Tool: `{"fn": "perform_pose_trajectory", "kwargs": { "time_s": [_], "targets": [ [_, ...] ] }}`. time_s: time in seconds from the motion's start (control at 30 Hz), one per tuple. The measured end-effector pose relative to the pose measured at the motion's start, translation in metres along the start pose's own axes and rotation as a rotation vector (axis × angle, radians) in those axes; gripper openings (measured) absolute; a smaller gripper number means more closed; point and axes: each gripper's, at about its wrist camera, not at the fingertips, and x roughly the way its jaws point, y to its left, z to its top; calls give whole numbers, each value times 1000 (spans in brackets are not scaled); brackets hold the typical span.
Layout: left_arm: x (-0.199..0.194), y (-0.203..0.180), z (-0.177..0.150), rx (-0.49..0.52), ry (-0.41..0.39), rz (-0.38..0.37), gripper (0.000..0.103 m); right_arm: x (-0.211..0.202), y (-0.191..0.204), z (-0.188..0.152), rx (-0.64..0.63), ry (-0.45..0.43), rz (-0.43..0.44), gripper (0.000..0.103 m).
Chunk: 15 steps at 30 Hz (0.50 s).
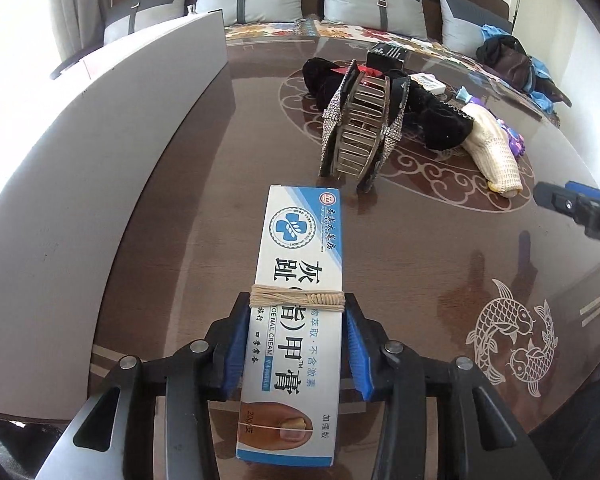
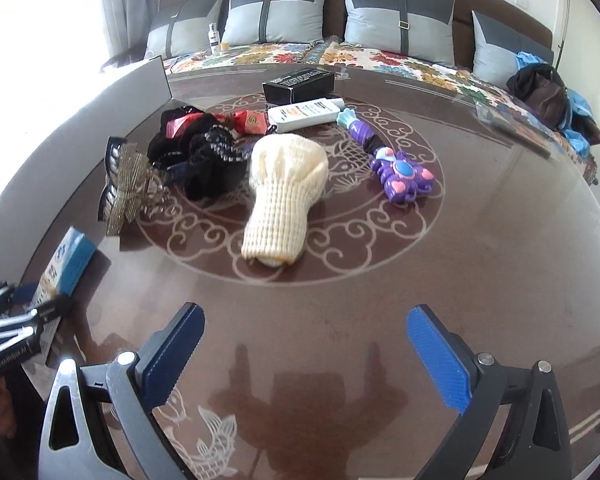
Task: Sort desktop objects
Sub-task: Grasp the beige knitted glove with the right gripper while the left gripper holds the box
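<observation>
The left gripper [image 1: 298, 312] has its jaws closed on a long white-and-blue cream box [image 1: 296, 304], whose long axis runs straight ahead along the fingers, above the dark glossy counter [image 1: 172, 240]. Just left stands a grey bin wall [image 1: 100, 152], with open room between; ahead sits a rhinestone hair claw [image 1: 356, 132]. The right gripper [image 2: 304, 344] holds nothing, jaws wide, a cream knitted glove [image 2: 284, 196] nearest ahead of it.

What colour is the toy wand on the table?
Purple toy wand, with pink hearts and a blue centre; light blue handle end. Right wrist view shows it best.
</observation>
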Motion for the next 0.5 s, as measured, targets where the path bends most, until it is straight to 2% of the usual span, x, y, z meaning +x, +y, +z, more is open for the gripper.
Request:
{"fn": "perform_pose_trajectory", "kwargs": {
  "time_s": [0.03, 0.1, 0.23, 0.3, 0.37, 0.5],
  "targets": [
    [1, 0, 0, 7, -4, 3, 44, 9, 1, 15, -1, 18, 1, 101],
    [-2, -4, 2, 14, -8, 3, 44, 28, 3, 40, -16, 59, -16, 94],
    [-6, -3, 0, 25, -14, -1, 44, 65, 7, 61, -24, 152, 13, 75],
    [-6, -3, 0, 26, -18, -2, 44, 73, 12, 62, -44, 156, 34, 65],
    [-6, -2, 0, 26, -24, -2, 44, 71, 20, 59, -82, 128, 50, 47],
    [-7, -2, -1, 21, -28, -4, 44, 54, 33, 37, -131, 112, 99, 38]
  ]
}}
